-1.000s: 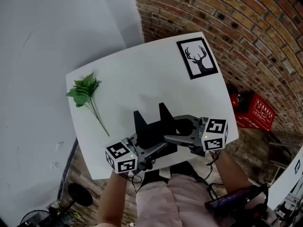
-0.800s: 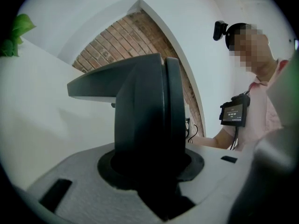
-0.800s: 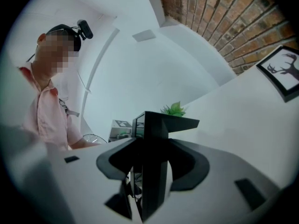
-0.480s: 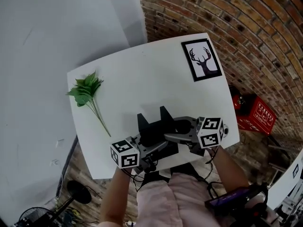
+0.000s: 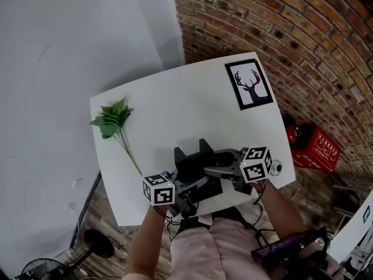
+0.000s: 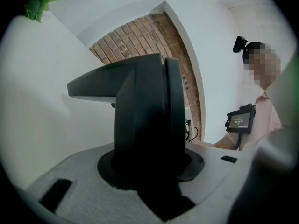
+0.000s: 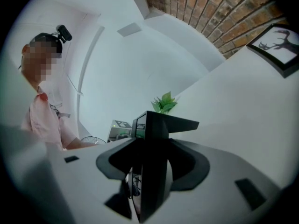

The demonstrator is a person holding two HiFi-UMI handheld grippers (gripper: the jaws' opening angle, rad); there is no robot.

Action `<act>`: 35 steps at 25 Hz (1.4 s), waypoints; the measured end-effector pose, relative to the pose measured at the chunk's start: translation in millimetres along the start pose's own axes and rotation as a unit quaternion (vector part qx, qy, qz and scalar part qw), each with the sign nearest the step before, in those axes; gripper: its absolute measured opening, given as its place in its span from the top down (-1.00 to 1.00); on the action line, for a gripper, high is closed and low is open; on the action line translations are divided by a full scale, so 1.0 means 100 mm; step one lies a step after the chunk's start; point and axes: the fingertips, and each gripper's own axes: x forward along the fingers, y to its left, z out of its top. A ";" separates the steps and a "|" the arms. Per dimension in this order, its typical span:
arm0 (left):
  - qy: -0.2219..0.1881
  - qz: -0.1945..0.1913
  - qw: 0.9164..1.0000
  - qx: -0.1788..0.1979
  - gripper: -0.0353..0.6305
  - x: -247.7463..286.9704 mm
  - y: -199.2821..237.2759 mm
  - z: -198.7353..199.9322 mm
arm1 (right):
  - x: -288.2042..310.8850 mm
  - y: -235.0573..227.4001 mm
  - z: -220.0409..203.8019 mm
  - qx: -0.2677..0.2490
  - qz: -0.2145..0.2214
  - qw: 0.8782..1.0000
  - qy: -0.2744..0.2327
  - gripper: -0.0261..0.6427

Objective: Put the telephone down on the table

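Telephone: no view lets it be picked out, and neither claw has it. The left gripper [image 6: 163, 92] has its two black jaws pressed flat together with only a thin seam between them and nothing pinched. The right gripper [image 7: 152, 125] is the same, its dark jaws closed on each other. From above, both sit over the near edge of the white desk [image 5: 175, 107], a little right of its middle. The left one's marker cube [image 5: 158, 189] is right at that edge, and the right one's marker cube [image 5: 254, 163] is closer to the near right corner. Their black jaws meet and overlap in one dark mass between the cubes, the left tool aimed rightward and the right tool aimed leftward. A green leafy sprig [image 5: 113, 121] lies by the left edge, leaves toward the far left corner and thin stems trailing toward the near edge. A framed deer picture [image 5: 249, 84] lies flat at the far right corner. Beyond the far and right edges runs a brick wall [image 5: 280, 28], and a red crate [image 5: 317, 147] stands on the floor past the right edge. The person's pink shirt [image 5: 213, 247] shows below the near edge.
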 end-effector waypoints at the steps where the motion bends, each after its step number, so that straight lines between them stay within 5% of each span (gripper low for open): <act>1: 0.001 0.001 1.000 -0.003 0.39 0.01 0.02 -0.01 | 0.01 -0.03 -0.01 0.003 -0.001 1.000 0.002 0.28; 22: 0.013 0.023 0.997 -0.066 0.37 0.02 0.19 -0.01 | 0.06 -0.21 -0.03 0.038 0.012 0.999 -0.006 0.29; 25: 0.005 0.033 0.997 -0.069 0.24 0.02 0.18 0.00 | 0.06 -0.21 -0.03 0.040 0.017 0.999 -0.007 0.31; 30: 0.006 0.049 0.997 -0.055 -0.26 0.07 0.14 0.00 | 0.07 -0.21 -0.04 0.041 0.019 0.999 -0.004 0.32; 35: -0.023 0.095 0.993 -0.063 -0.43 0.00 0.24 0.05 | 0.09 -0.22 -0.04 0.038 0.019 0.999 -0.002 0.34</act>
